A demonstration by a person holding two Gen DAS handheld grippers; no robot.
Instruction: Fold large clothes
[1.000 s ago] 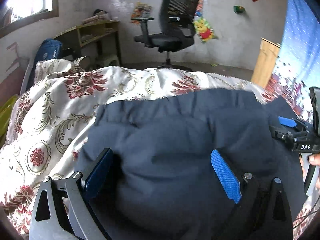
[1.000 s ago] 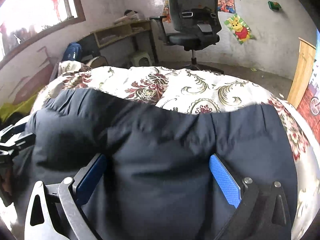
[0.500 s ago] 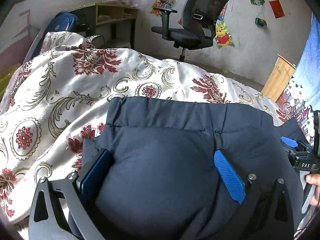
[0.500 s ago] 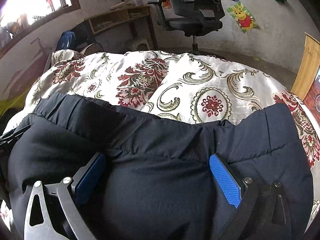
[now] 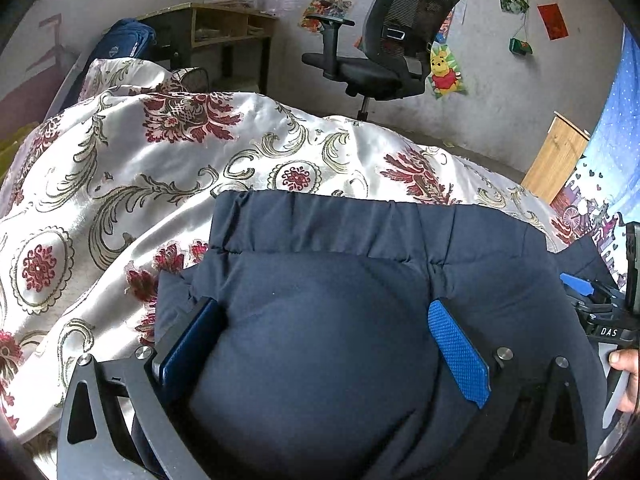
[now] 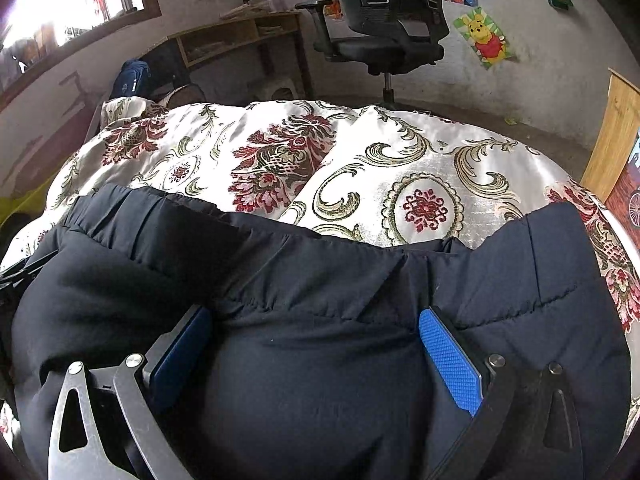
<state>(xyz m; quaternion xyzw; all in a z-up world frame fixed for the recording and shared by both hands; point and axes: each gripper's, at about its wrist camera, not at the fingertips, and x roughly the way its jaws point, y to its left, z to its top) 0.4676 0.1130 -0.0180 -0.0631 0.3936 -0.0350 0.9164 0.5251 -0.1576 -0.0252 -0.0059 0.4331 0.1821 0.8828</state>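
Dark navy trousers lie on a floral bedspread, waistband toward the far side. They also fill the lower half of the right wrist view. My left gripper stands wide apart with the cloth bulging up between its blue pads. My right gripper stands the same way, cloth bunched between its pads. The right gripper shows at the right edge of the left wrist view, held by a hand.
The white and red floral bedspread covers the bed beyond the trousers. A black office chair, a wooden desk, a blue bag and a wooden board stand behind the bed.
Both grippers have drawn back toward me and tilted down. The trousers have settled flatter on the bed, and more bedspread shows beyond the waistband.
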